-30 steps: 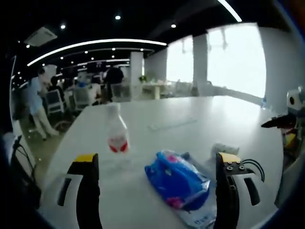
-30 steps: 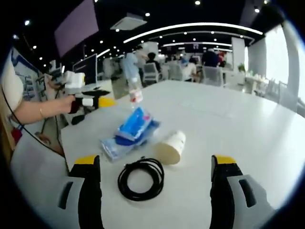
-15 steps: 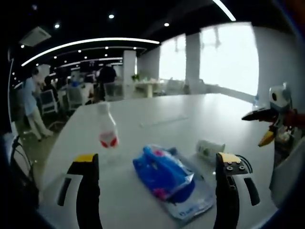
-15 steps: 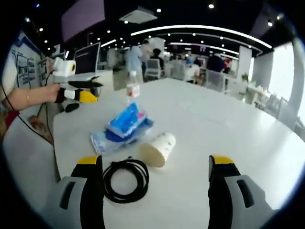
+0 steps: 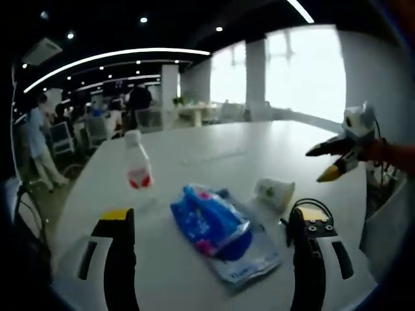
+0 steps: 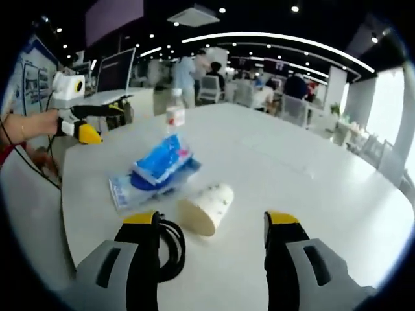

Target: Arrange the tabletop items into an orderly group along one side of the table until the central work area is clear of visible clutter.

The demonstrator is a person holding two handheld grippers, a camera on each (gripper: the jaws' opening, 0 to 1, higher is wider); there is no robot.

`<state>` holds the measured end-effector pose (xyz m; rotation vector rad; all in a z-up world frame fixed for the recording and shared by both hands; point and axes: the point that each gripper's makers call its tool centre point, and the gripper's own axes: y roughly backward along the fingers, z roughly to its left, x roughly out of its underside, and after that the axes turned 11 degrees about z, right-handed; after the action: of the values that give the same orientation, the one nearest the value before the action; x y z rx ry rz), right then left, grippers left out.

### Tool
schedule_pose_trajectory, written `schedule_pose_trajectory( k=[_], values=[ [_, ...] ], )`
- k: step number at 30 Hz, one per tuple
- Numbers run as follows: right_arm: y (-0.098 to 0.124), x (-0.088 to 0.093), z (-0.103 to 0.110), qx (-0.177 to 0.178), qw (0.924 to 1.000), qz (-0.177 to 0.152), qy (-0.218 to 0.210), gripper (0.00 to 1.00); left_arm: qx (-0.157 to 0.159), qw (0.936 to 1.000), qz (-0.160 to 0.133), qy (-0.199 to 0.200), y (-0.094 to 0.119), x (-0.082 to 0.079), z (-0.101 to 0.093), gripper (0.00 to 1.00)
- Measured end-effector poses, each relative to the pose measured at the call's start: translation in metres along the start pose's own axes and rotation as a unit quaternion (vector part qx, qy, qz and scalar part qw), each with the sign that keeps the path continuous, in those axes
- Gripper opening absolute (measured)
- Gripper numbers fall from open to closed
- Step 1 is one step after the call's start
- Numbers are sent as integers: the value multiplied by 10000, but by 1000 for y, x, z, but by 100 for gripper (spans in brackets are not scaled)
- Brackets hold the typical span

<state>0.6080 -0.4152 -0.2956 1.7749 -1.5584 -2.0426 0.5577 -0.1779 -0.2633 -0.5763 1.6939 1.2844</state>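
The paper cup (image 6: 206, 208), lying on its side on the white table (image 6: 311, 175) between the empty, wide-parted jaws of the right gripper (image 6: 211, 227) at 12 o'clock, is judged light and crushable (best pinched gently mid-wall), while the left gripper (image 5: 211, 223) is likewise held agape and empty.

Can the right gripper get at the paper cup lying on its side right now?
Probably yes. The paper cup lies on the white table just ahead of the right gripper, whose open fingers frame it with nothing between. The black cable coils beside the left finger, so it might get nudged.
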Motion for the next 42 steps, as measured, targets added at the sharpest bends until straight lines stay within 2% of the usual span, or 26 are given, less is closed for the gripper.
schedule_pose_trajectory(
  k=[3,9,20,29,35,42],
  values=[
    [-8,1,-2,-31,10000,39,56,56,29,10000,-17,47,1,1,-3,99],
    [-25,5,-3,-127,9996,159,178,54,67,9999,-3,-93,4,-1,-6,99],
    [-49,8,-2,-141,9982,313,492,32,33,9996,-45,-267,16,0,-9,99],
    [-58,13,5,-207,9971,410,599,22,46,9997,5,-237,17,3,-8,99],
    [-61,16,6,-222,9968,490,597,5,53,9997,1,-231,17,4,-8,99],
    [-59,14,4,-230,9975,464,473,2,112,9995,17,-286,15,4,-12,99]
  ],
)
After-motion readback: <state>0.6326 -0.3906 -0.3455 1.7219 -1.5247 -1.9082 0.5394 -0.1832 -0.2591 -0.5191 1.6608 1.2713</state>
